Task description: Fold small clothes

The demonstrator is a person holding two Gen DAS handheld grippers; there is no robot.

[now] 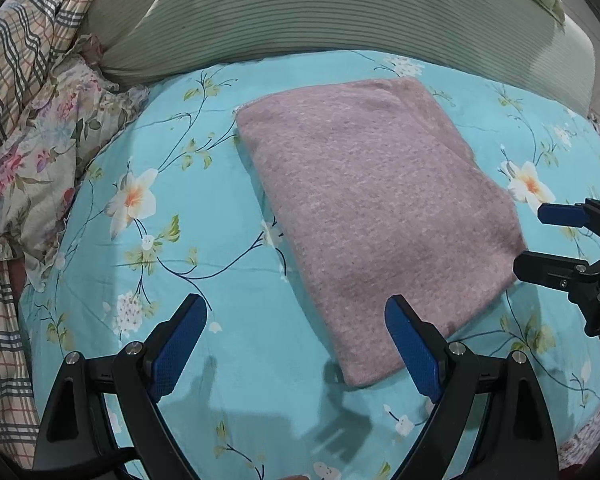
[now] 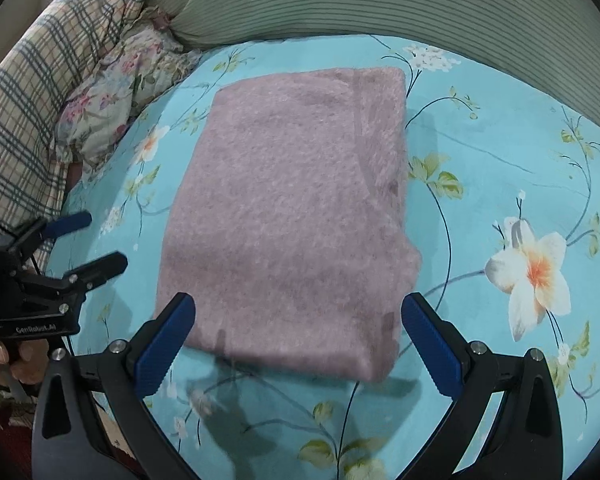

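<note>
A pink fuzzy garment (image 1: pixel 376 208) lies folded into a neat rectangle on the turquoise floral bedsheet (image 1: pixel 204 240); it also shows in the right wrist view (image 2: pixel 296 216). My left gripper (image 1: pixel 296 308) is open and empty, hovering just short of the garment's near left edge. It also shows at the left in the right wrist view (image 2: pixel 96 244). My right gripper (image 2: pixel 298 308) is open and empty, over the garment's near edge. It shows at the right in the left wrist view (image 1: pixel 532 240).
A green striped pillow (image 1: pixel 300 12) lies behind the garment. A plaid blanket (image 1: pixel 16 64) and a floral quilt (image 1: pixel 44 160) are bunched at the left. The sheet (image 2: pixel 500 152) spreads to the right of the garment.
</note>
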